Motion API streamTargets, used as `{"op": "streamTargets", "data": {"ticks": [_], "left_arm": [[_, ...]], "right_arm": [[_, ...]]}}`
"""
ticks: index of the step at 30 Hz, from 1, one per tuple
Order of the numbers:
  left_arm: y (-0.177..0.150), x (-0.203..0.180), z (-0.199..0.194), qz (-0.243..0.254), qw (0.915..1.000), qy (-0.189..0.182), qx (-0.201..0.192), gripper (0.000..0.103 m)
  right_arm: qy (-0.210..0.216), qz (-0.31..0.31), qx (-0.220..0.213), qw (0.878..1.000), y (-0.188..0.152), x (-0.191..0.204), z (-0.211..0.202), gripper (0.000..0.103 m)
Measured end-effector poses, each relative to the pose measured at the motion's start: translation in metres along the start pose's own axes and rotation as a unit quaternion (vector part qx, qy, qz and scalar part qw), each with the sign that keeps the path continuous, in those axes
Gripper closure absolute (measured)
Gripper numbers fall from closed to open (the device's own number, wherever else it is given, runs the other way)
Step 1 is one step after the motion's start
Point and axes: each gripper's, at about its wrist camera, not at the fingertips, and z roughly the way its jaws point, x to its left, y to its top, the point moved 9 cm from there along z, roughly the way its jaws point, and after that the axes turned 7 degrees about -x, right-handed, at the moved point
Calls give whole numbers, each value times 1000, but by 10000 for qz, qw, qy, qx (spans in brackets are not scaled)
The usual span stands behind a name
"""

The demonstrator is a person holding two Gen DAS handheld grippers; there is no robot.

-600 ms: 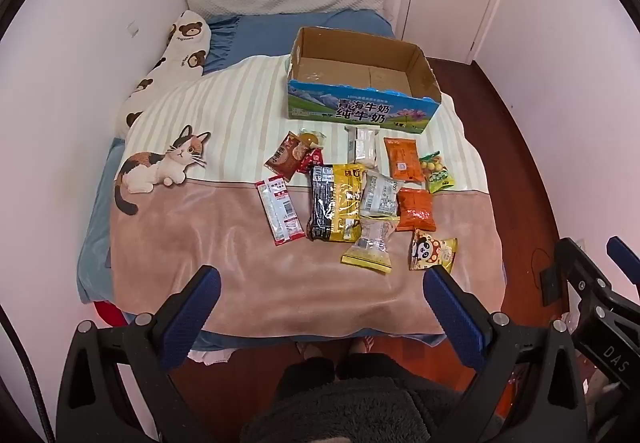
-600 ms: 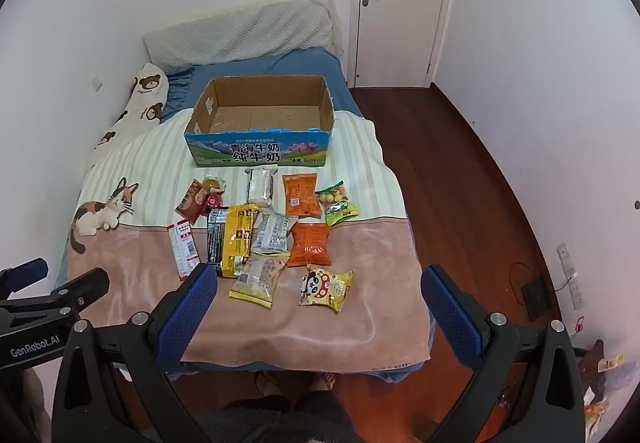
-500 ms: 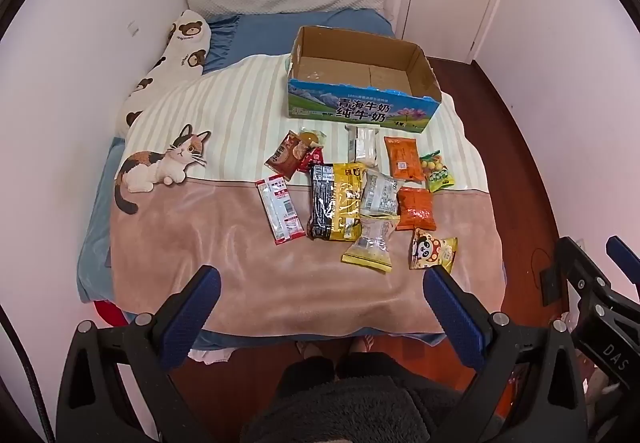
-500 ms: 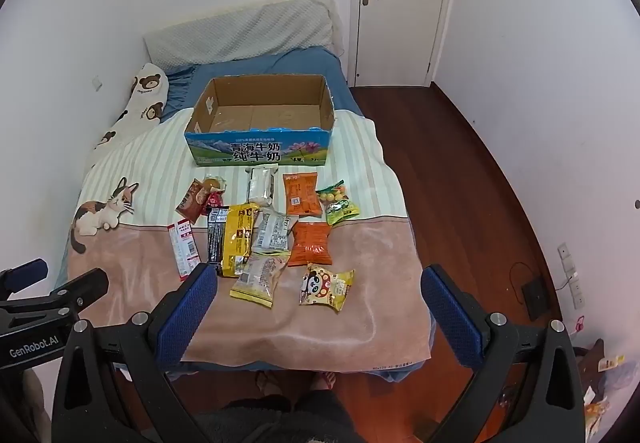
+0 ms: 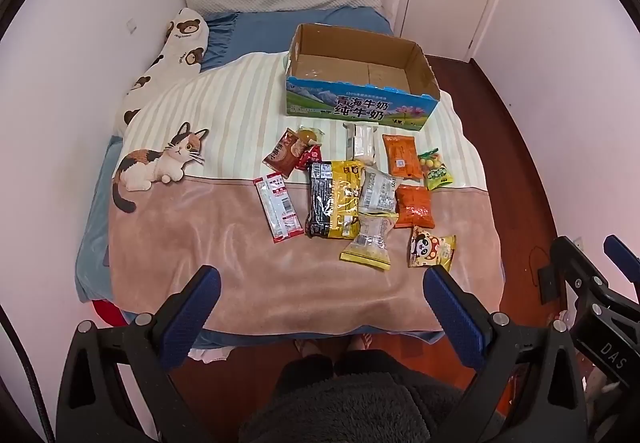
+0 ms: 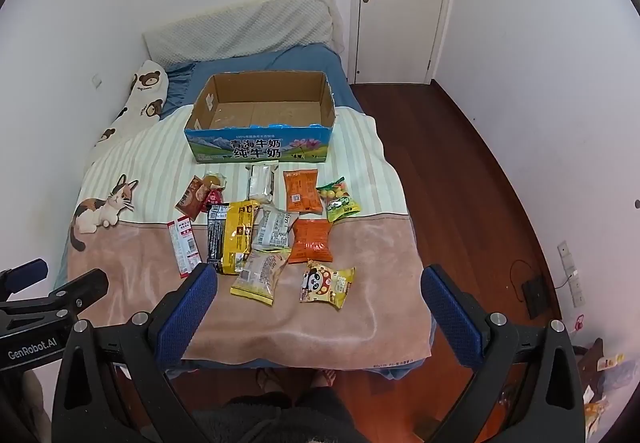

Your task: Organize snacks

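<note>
The snacks (image 6: 272,231) lay in a loose cluster on the bed (image 6: 132,275), spread across the line where the blanket's striped part met its pink part, just in front of the cardboard box (image 6: 260,147). We judged them light, soft and crinkly: thin foil and plastic packets that would slide on one another and crush if squeezed hard, so the sealed end seams or flat edges looked like the best places to take hold. The panda packet (image 6: 326,285) and the yellow-edged clear packet (image 6: 260,273) lay nearest us and apart from the rest, while the black-and-yellow bag (image 6: 230,237) overlapped its neighbours and would likely drag them along. The two orange packets (image 6: 306,219) sat toward the right side, and the red-and-white strip (image 6: 184,243) lay alone on the left. The box stood open at the top and held nothing that we could see, only bare cardboard. Our left gripper (image 5: 320,307) and right gripper (image 6: 318,303) hung above the near end of the bed, tilted down toward the pile, each with its jaws spread as wide as they went and nothing between them. Beyond lay the pillow, the door and the wooden floor.
</note>
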Motion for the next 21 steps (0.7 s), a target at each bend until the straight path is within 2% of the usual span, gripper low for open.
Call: {"op": "streamTargets", "data": {"ticks": [21], "left_arm": [[0,0,4,-1,10000,-4,5,0]], "right_arm": [[48,-13,-2,10000,1,3,-4,0]]}}
